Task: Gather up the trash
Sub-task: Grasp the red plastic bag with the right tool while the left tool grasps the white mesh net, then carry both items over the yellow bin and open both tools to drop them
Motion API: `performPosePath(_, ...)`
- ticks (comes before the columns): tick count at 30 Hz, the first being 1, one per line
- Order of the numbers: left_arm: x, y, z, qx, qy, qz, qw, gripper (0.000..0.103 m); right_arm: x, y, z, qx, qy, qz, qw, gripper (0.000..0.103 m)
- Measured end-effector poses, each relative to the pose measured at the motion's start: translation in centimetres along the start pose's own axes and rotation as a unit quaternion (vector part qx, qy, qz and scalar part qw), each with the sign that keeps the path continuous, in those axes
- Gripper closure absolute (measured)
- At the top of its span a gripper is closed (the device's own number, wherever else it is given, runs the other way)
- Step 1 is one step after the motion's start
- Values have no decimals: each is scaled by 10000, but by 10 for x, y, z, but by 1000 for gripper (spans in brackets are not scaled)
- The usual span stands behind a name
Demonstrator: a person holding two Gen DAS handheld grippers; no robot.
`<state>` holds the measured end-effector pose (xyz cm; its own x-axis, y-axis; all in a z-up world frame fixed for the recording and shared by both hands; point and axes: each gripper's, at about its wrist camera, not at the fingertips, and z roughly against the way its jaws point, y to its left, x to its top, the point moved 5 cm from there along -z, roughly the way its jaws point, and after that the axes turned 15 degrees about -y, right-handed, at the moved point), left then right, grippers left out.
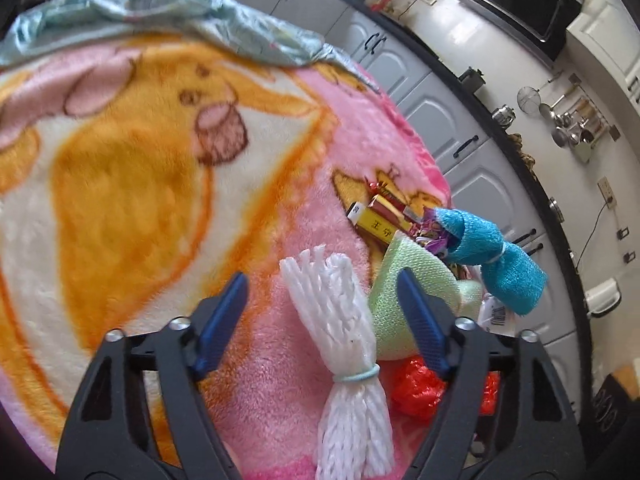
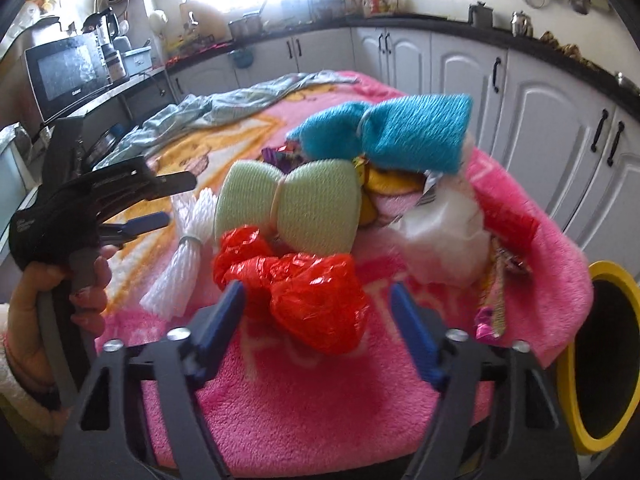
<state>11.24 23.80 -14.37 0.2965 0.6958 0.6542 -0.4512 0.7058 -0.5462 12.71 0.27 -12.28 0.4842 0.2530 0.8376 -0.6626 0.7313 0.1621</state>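
A pink and orange cartoon blanket [image 2: 320,408] covers the surface in a kitchen with white cabinets [image 2: 532,120] and a dark counter [image 2: 440,24] running behind. At the frame's right edge a yellow-rimmed bin [image 2: 572,412] stands just past the blanket's edge. The trash lies mid-frame: a red plastic bag [image 2: 312,296], green mesh sponge [image 2: 288,204], blue mesh sponge [image 2: 400,136], white net bundle [image 1: 344,344] and wrappers [image 1: 384,216]. The right gripper [image 2: 316,332] has its jaws spread around the red bag. The left gripper [image 1: 324,312] has its jaws spread around the white bundle.
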Motion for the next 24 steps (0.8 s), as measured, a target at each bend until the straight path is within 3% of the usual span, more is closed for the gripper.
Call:
performPosePath(1, -2, 1, -2, 8, 53, 7, 10000, 46, -2, 0, -1, 59, 52, -5, 10000, 57)
performPosePath(2, -3, 3, -3, 9, 90, 11, 10000, 61, -5, 1, -2, 161, 131, 1, 9998, 72)
performPosePath(3, -5, 4, -4, 20, 128, -3, 9999, 75, -6, 2, -3, 196, 164, 18, 9997, 79)
performPosePath(6, -8, 5, -3, -65, 178, -90, 9998, 90, -7, 5, 4, 335, 138, 65, 9993, 85)
performPosePath(9, -5, 6, 4, -143, 118, -129, 9997, 98, -3, 9, 13, 420, 52, 114, 9990, 87)
performPosePath(17, 18, -24, 53, -418, -398, -605, 9965, 99, 9, -1, 42, 388, -139, 47, 9991, 87)
performPosePath(24, 23, -93, 77, -1028, -654, -1108, 9863, 99, 27, -20, 75, 126, -483, 76, 9987, 87)
